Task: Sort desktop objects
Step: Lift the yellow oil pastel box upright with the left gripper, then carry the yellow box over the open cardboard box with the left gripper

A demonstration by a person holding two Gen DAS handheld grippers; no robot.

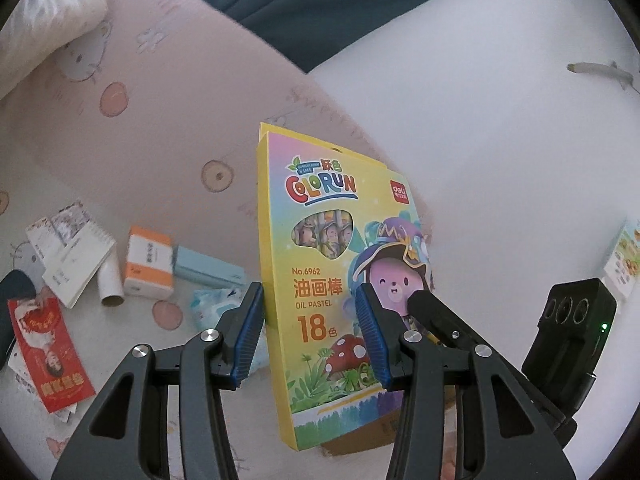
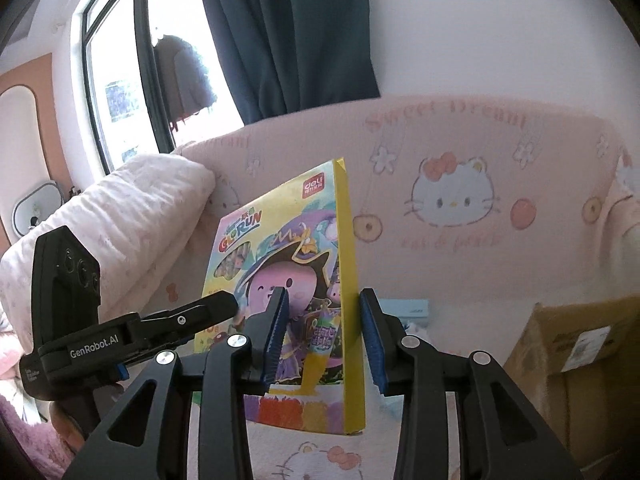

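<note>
"Sweet Dream" pink cover [image 2: 460, 168] behind; "COLORUN OIL PASTEL" box [image 1: 320, 280] held upright.

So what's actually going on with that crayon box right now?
The yellow cardboard oil pastel box is held upright above the pink cartoon-print bedding. Both claws are at it: the left claw brackets its left edge and front face, and the right claw brackets its yellow spine. Whether either one is actually clamping can't be told. More clutter lies behind on the bedding, including an orange and white carton and a red paper envelope.
</note>
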